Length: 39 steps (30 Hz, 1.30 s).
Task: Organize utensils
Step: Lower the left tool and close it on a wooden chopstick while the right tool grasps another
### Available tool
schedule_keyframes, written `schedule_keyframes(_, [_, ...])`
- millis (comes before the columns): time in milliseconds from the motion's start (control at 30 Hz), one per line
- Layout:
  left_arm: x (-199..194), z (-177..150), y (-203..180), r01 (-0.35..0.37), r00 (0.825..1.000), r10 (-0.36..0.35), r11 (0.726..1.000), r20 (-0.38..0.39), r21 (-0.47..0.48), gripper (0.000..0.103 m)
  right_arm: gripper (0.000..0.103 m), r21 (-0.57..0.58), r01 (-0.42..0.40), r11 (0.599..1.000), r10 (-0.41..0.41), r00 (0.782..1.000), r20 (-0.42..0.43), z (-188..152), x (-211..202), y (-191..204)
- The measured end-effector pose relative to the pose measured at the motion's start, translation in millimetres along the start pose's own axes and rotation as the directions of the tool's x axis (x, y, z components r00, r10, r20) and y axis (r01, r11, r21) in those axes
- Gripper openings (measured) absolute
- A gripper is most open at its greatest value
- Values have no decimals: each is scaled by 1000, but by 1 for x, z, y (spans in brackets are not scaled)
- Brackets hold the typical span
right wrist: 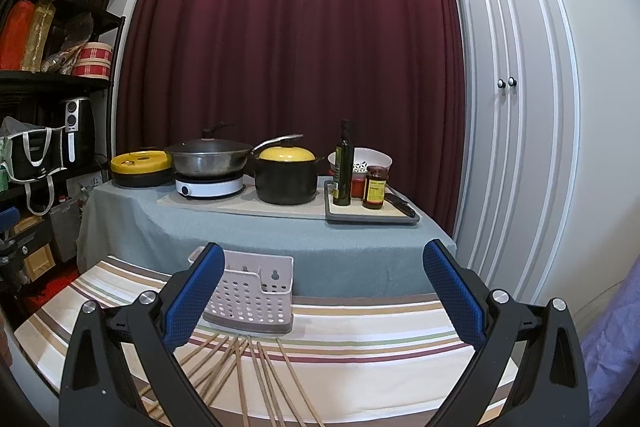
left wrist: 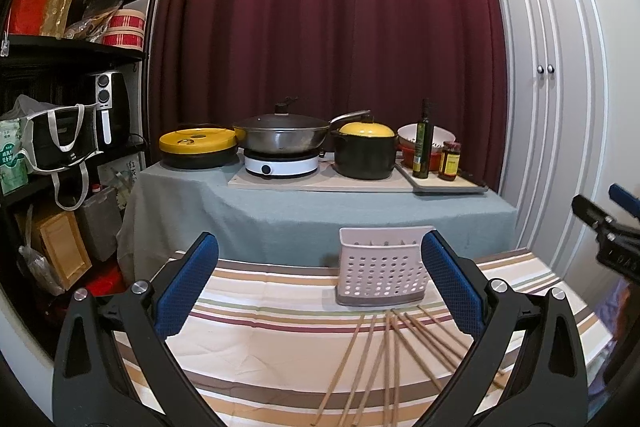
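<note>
From the left wrist, the left tool (left wrist: 320, 291) was open wide and held nothing. The chopsticks (left wrist: 384, 355) lay crossed in a loose fan near the bench's (left wrist: 264, 307) front edge. Grabbing one could knock others off.

From the right wrist, the right tool (right wrist: 324, 295) was wide too. The holder (right wrist: 252, 297) looked empty.

Pretty even indoor light, a bit dim, soft shadows only. Heavy fisheye bending: the cupboard doors (right wrist: 516, 115) curve, corners go black. The middle's sharp, the edges smear.
</note>
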<state>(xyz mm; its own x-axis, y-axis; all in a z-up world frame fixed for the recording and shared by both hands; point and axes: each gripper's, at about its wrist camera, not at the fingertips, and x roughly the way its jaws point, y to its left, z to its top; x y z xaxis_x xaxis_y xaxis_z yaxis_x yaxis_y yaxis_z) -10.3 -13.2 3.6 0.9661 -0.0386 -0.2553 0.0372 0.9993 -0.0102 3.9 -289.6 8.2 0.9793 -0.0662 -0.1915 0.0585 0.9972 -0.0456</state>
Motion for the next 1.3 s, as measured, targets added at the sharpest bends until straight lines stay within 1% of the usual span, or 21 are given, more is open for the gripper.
schedule_keyframes(133, [20, -26, 0, 20, 999, -18, 999, -50, 28, 99, 97, 17, -16, 1000, 17, 998, -54, -25, 18, -8])
schedule_keyframes(200, [35, -47, 1, 30, 995, -25, 998, -99, 46, 99, 97, 31, -35, 999, 38, 995, -93, -42, 29, -13])
schedule_keyframes(333, [62, -92, 5, 46, 979, -31, 997, -203, 67, 99, 97, 32, -36, 999, 41, 982, -187, -82, 51, -19])
schedule_keyframes(367, [69, -107, 7, 53, 971, -35, 996, -236, 69, 99, 97, 30, -35, 999, 41, 979, -201, -92, 54, -19])
schedule_keyframes(433, [77, -128, 12, 56, 962, -35, 996, -272, 69, 98, 97, 30, -25, 999, 32, 970, -241, -113, 63, -21])
schedule_keyframes(467, [83, -141, 14, 55, 955, -31, 996, -294, 74, 96, 97, 33, -25, 999, 32, 966, -255, -120, 65, -21])
schedule_keyframes(500, [86, -150, 15, 57, 951, -32, 996, -307, 74, 92, 97, 38, -26, 999, 35, 963, -267, -128, 68, -22])
schedule_keyframes(533, [89, -162, 17, 60, 947, -33, 996, -319, 73, 90, 97, 40, -26, 999, 36, 961, -276, -135, 70, -22])
schedule_keyframes(633, [93, -187, 21, 57, 944, -28, 995, -328, 78, 85, 97, 30, -15, 999, 23, 952, -304, -155, 74, -23])
schedule_keyframes(700, [95, -203, 23, 63, 941, -32, 995, -337, 82, 76, 97, 31, -12, 999, 21, 948, -318, -166, 75, -25])
schedule_keyframes(733, [96, -208, 23, 68, 939, -37, 994, -342, 81, 74, 97, 33, -11, 999, 21, 946, -324, -171, 76, -25])
schedule_keyframes(767, [96, -213, 24, 76, 937, -44, 994, -346, 79, 71, 97, 34, -10, 999, 21, 945, -327, -177, 77, -27])
schedule_keyframes(900, [97, -224, 21, 70, 934, -28, 992, -355, 105, 61, 97, 40, -11, 999, 24, 939, -342, -189, 80, -29])
schedule_keyframes(933, [95, -224, 20, 73, 934, -29, 991, -355, 110, 60, 97, 40, -13, 999, 26, 939, -343, -191, 79, -28])
schedule_keyframes(1167, [95, -238, 11, 84, 930, -25, 986, -368, 147, 45, 96, 39, -29, 999, 40, 942, -334, -194, 77, -25])
schedule_keyframes(1200, [95, -238, 11, 90, 931, -31, 985, -363, 147, 41, 96, 40, -33, 999, 44, 942, -334, -195, 77, -25])
schedule_keyframes(1233, [94, -238, 11, 94, 931, -34, 985, -363, 148, 38, 96, 41, -35, 999, 46, 941, -334, -196, 77, -25])
schedule_keyframes(1300, [94, -239, 10, 109, 931, -49, 983, -362, 145, 23, 96, 45, -39, 998, 52, 941, -333, -198, 76, -25])
